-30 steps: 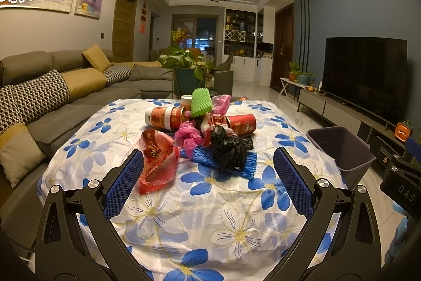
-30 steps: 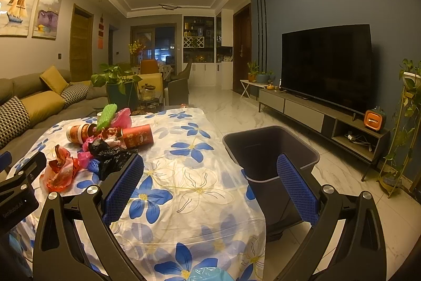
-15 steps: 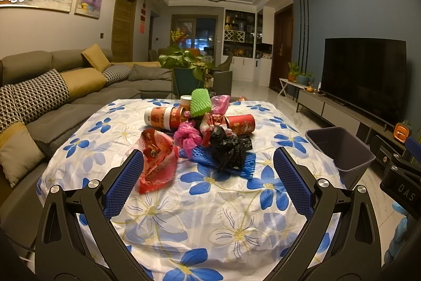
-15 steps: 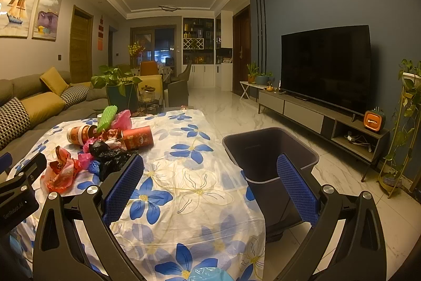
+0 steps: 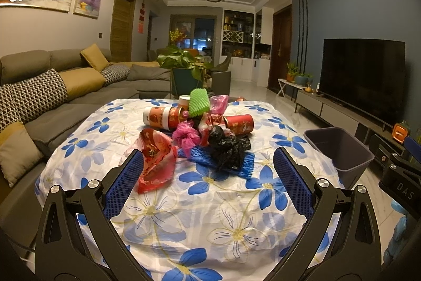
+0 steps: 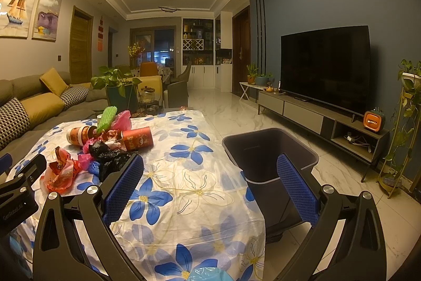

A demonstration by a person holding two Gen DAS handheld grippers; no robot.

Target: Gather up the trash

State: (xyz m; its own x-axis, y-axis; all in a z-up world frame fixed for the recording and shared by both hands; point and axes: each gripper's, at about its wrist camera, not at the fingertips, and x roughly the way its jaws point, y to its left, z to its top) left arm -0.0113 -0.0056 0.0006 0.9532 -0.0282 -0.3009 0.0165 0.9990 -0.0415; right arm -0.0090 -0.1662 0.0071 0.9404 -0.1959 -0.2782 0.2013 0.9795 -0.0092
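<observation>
In the left wrist view, the left gripper (image 5: pixel 208 162) hung over the near part of a table (image 5: pixel 184 223) covered with a white cloth printed in blue flowers. Its blue-padded fingers were spread wide and held nothing. A heap of trash lay past the fingertips near the table's middle: a red wrapper (image 5: pixel 155 162), a black bag (image 5: pixel 229 149) on a blue foam net (image 5: pixel 244 162), a pink bag (image 5: pixel 186 134), a green foam net (image 5: pixel 199 103) and two red cans (image 5: pixel 239 123) lying on their sides. A dark bin (image 5: pixel 339 149) stood on the floor just beside the table's right edge. A grey sofa (image 5: pixel 79 86) with yellow and patterned cushions ran along the left wall, and a television (image 5: pixel 363 78) stood against the blue wall.

In the right wrist view, the right gripper (image 6: pixel 210 175) was likewise spread and empty, over the table's right edge (image 6: pixel 231 188), with the open bin (image 6: pixel 268 149) showing between its fingers. The trash heap (image 6: pixel 105 144) sat to the left. The marble-patterned floor (image 6: pixel 231 117) stretched toward white cabinets.
</observation>
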